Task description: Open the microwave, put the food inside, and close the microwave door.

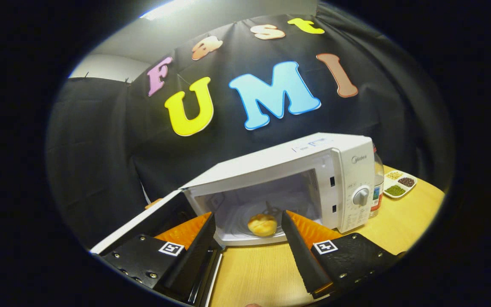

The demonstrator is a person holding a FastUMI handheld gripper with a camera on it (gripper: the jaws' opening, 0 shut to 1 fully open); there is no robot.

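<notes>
Gripper: we are looking along our gripper (pixel 249 221), and its two fingers are standing wide apart with nothing between the pads; they are pressing on nothing.
Fingers: the left finger (pixel 194 251) and the right finger (pixel 301 251) are reaching forward over the table, their tips lying near the front lip of the microwave's opening.
Table: we are seeing a light wooden table (pixel 254 273) running under and between the fingers and on past the microwave to the right.
Food: a small golden bun (pixel 262 224) is sitting inside the microwave cavity, just ahead of the fingertips and in line with the gap between them, apart from both.
Microwave: a white microwave (pixel 313 170) is standing on the table beyond the fingers, its cavity lying open toward us and its control dial (pixel 360 196) facing us on the right panel.
Door: the microwave door (pixel 143 221) is hanging swung out to the left, beside and partly behind the left finger.
Bottle: a clear bottle (pixel 377 183) is standing just beside the microwave's right side.
Tray: farther right, a white divided tray (pixel 400 183) is holding small heaps of grains or beans.
</notes>
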